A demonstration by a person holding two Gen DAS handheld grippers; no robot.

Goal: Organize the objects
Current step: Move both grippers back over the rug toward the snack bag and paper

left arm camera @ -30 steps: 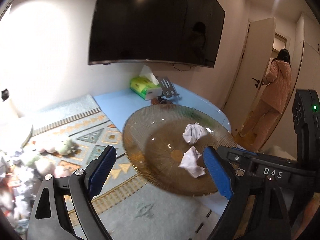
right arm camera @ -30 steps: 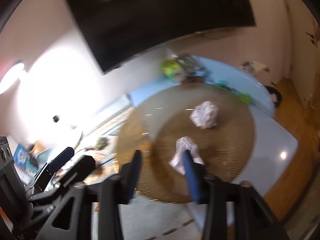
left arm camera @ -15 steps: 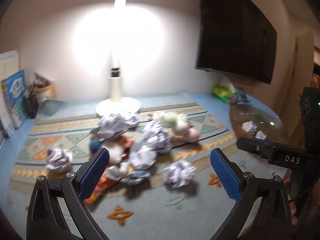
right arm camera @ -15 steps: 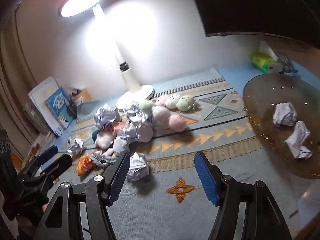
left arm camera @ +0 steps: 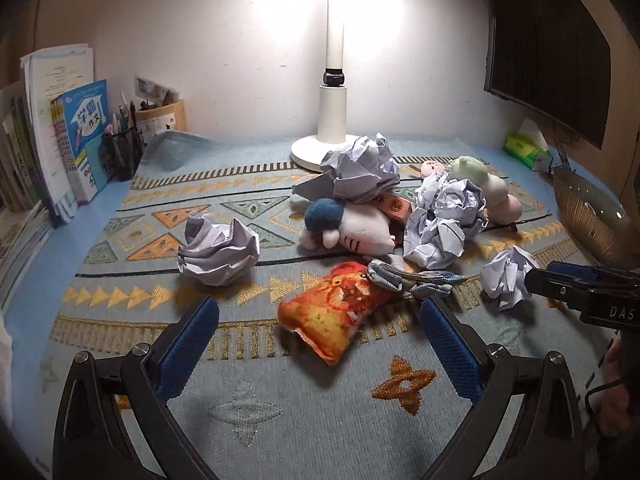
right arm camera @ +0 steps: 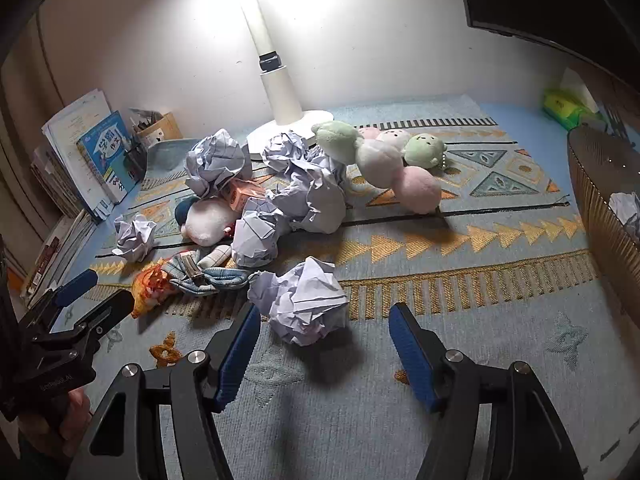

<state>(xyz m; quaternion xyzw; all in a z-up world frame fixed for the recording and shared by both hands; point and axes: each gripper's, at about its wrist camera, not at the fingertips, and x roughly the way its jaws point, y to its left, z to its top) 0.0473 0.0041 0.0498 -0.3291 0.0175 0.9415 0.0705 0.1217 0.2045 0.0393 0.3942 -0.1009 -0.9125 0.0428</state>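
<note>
Left wrist view: left tongs [left arm camera: 316,336] stand wide open and hold nothing.
Thing ahead: orange snack pillow [left arm camera: 334,312] lies on the patterned mat [left arm camera: 248,408], just before the two pads and between their lines.
Long axis: the pillow runs slantwise, from low left to high right, so it lies across the gap and not along it.
Beside it: grey-blue cloth strap [left arm camera: 412,280] touches the pillow's upper right end.
Other paper: one crumpled paper ball [left arm camera: 220,250] rests apart, to the left of the pile.
Right tongs seen here: right tongs [left arm camera: 560,280] come in from the right edge, close to another paper ball [left arm camera: 508,276].

Right wrist view: right tongs [right arm camera: 324,340] are open about halfway and grip nothing.
Task's thing: near paper ball [right arm camera: 302,300] sits on the mat straight ahead, a little left of the middle of the gap, not yet between the pads.
Nearer hand: my judgement is that the right hand is nearer to this ball, the left to the pillow.
Goal place: glass plate [right arm camera: 600,208] is at the right edge, well apart, with paper already in it.
Pile: plush toys [right arm camera: 384,160] and more paper lie behind, near the lamp base [right arm camera: 288,128] on the counter.
</note>
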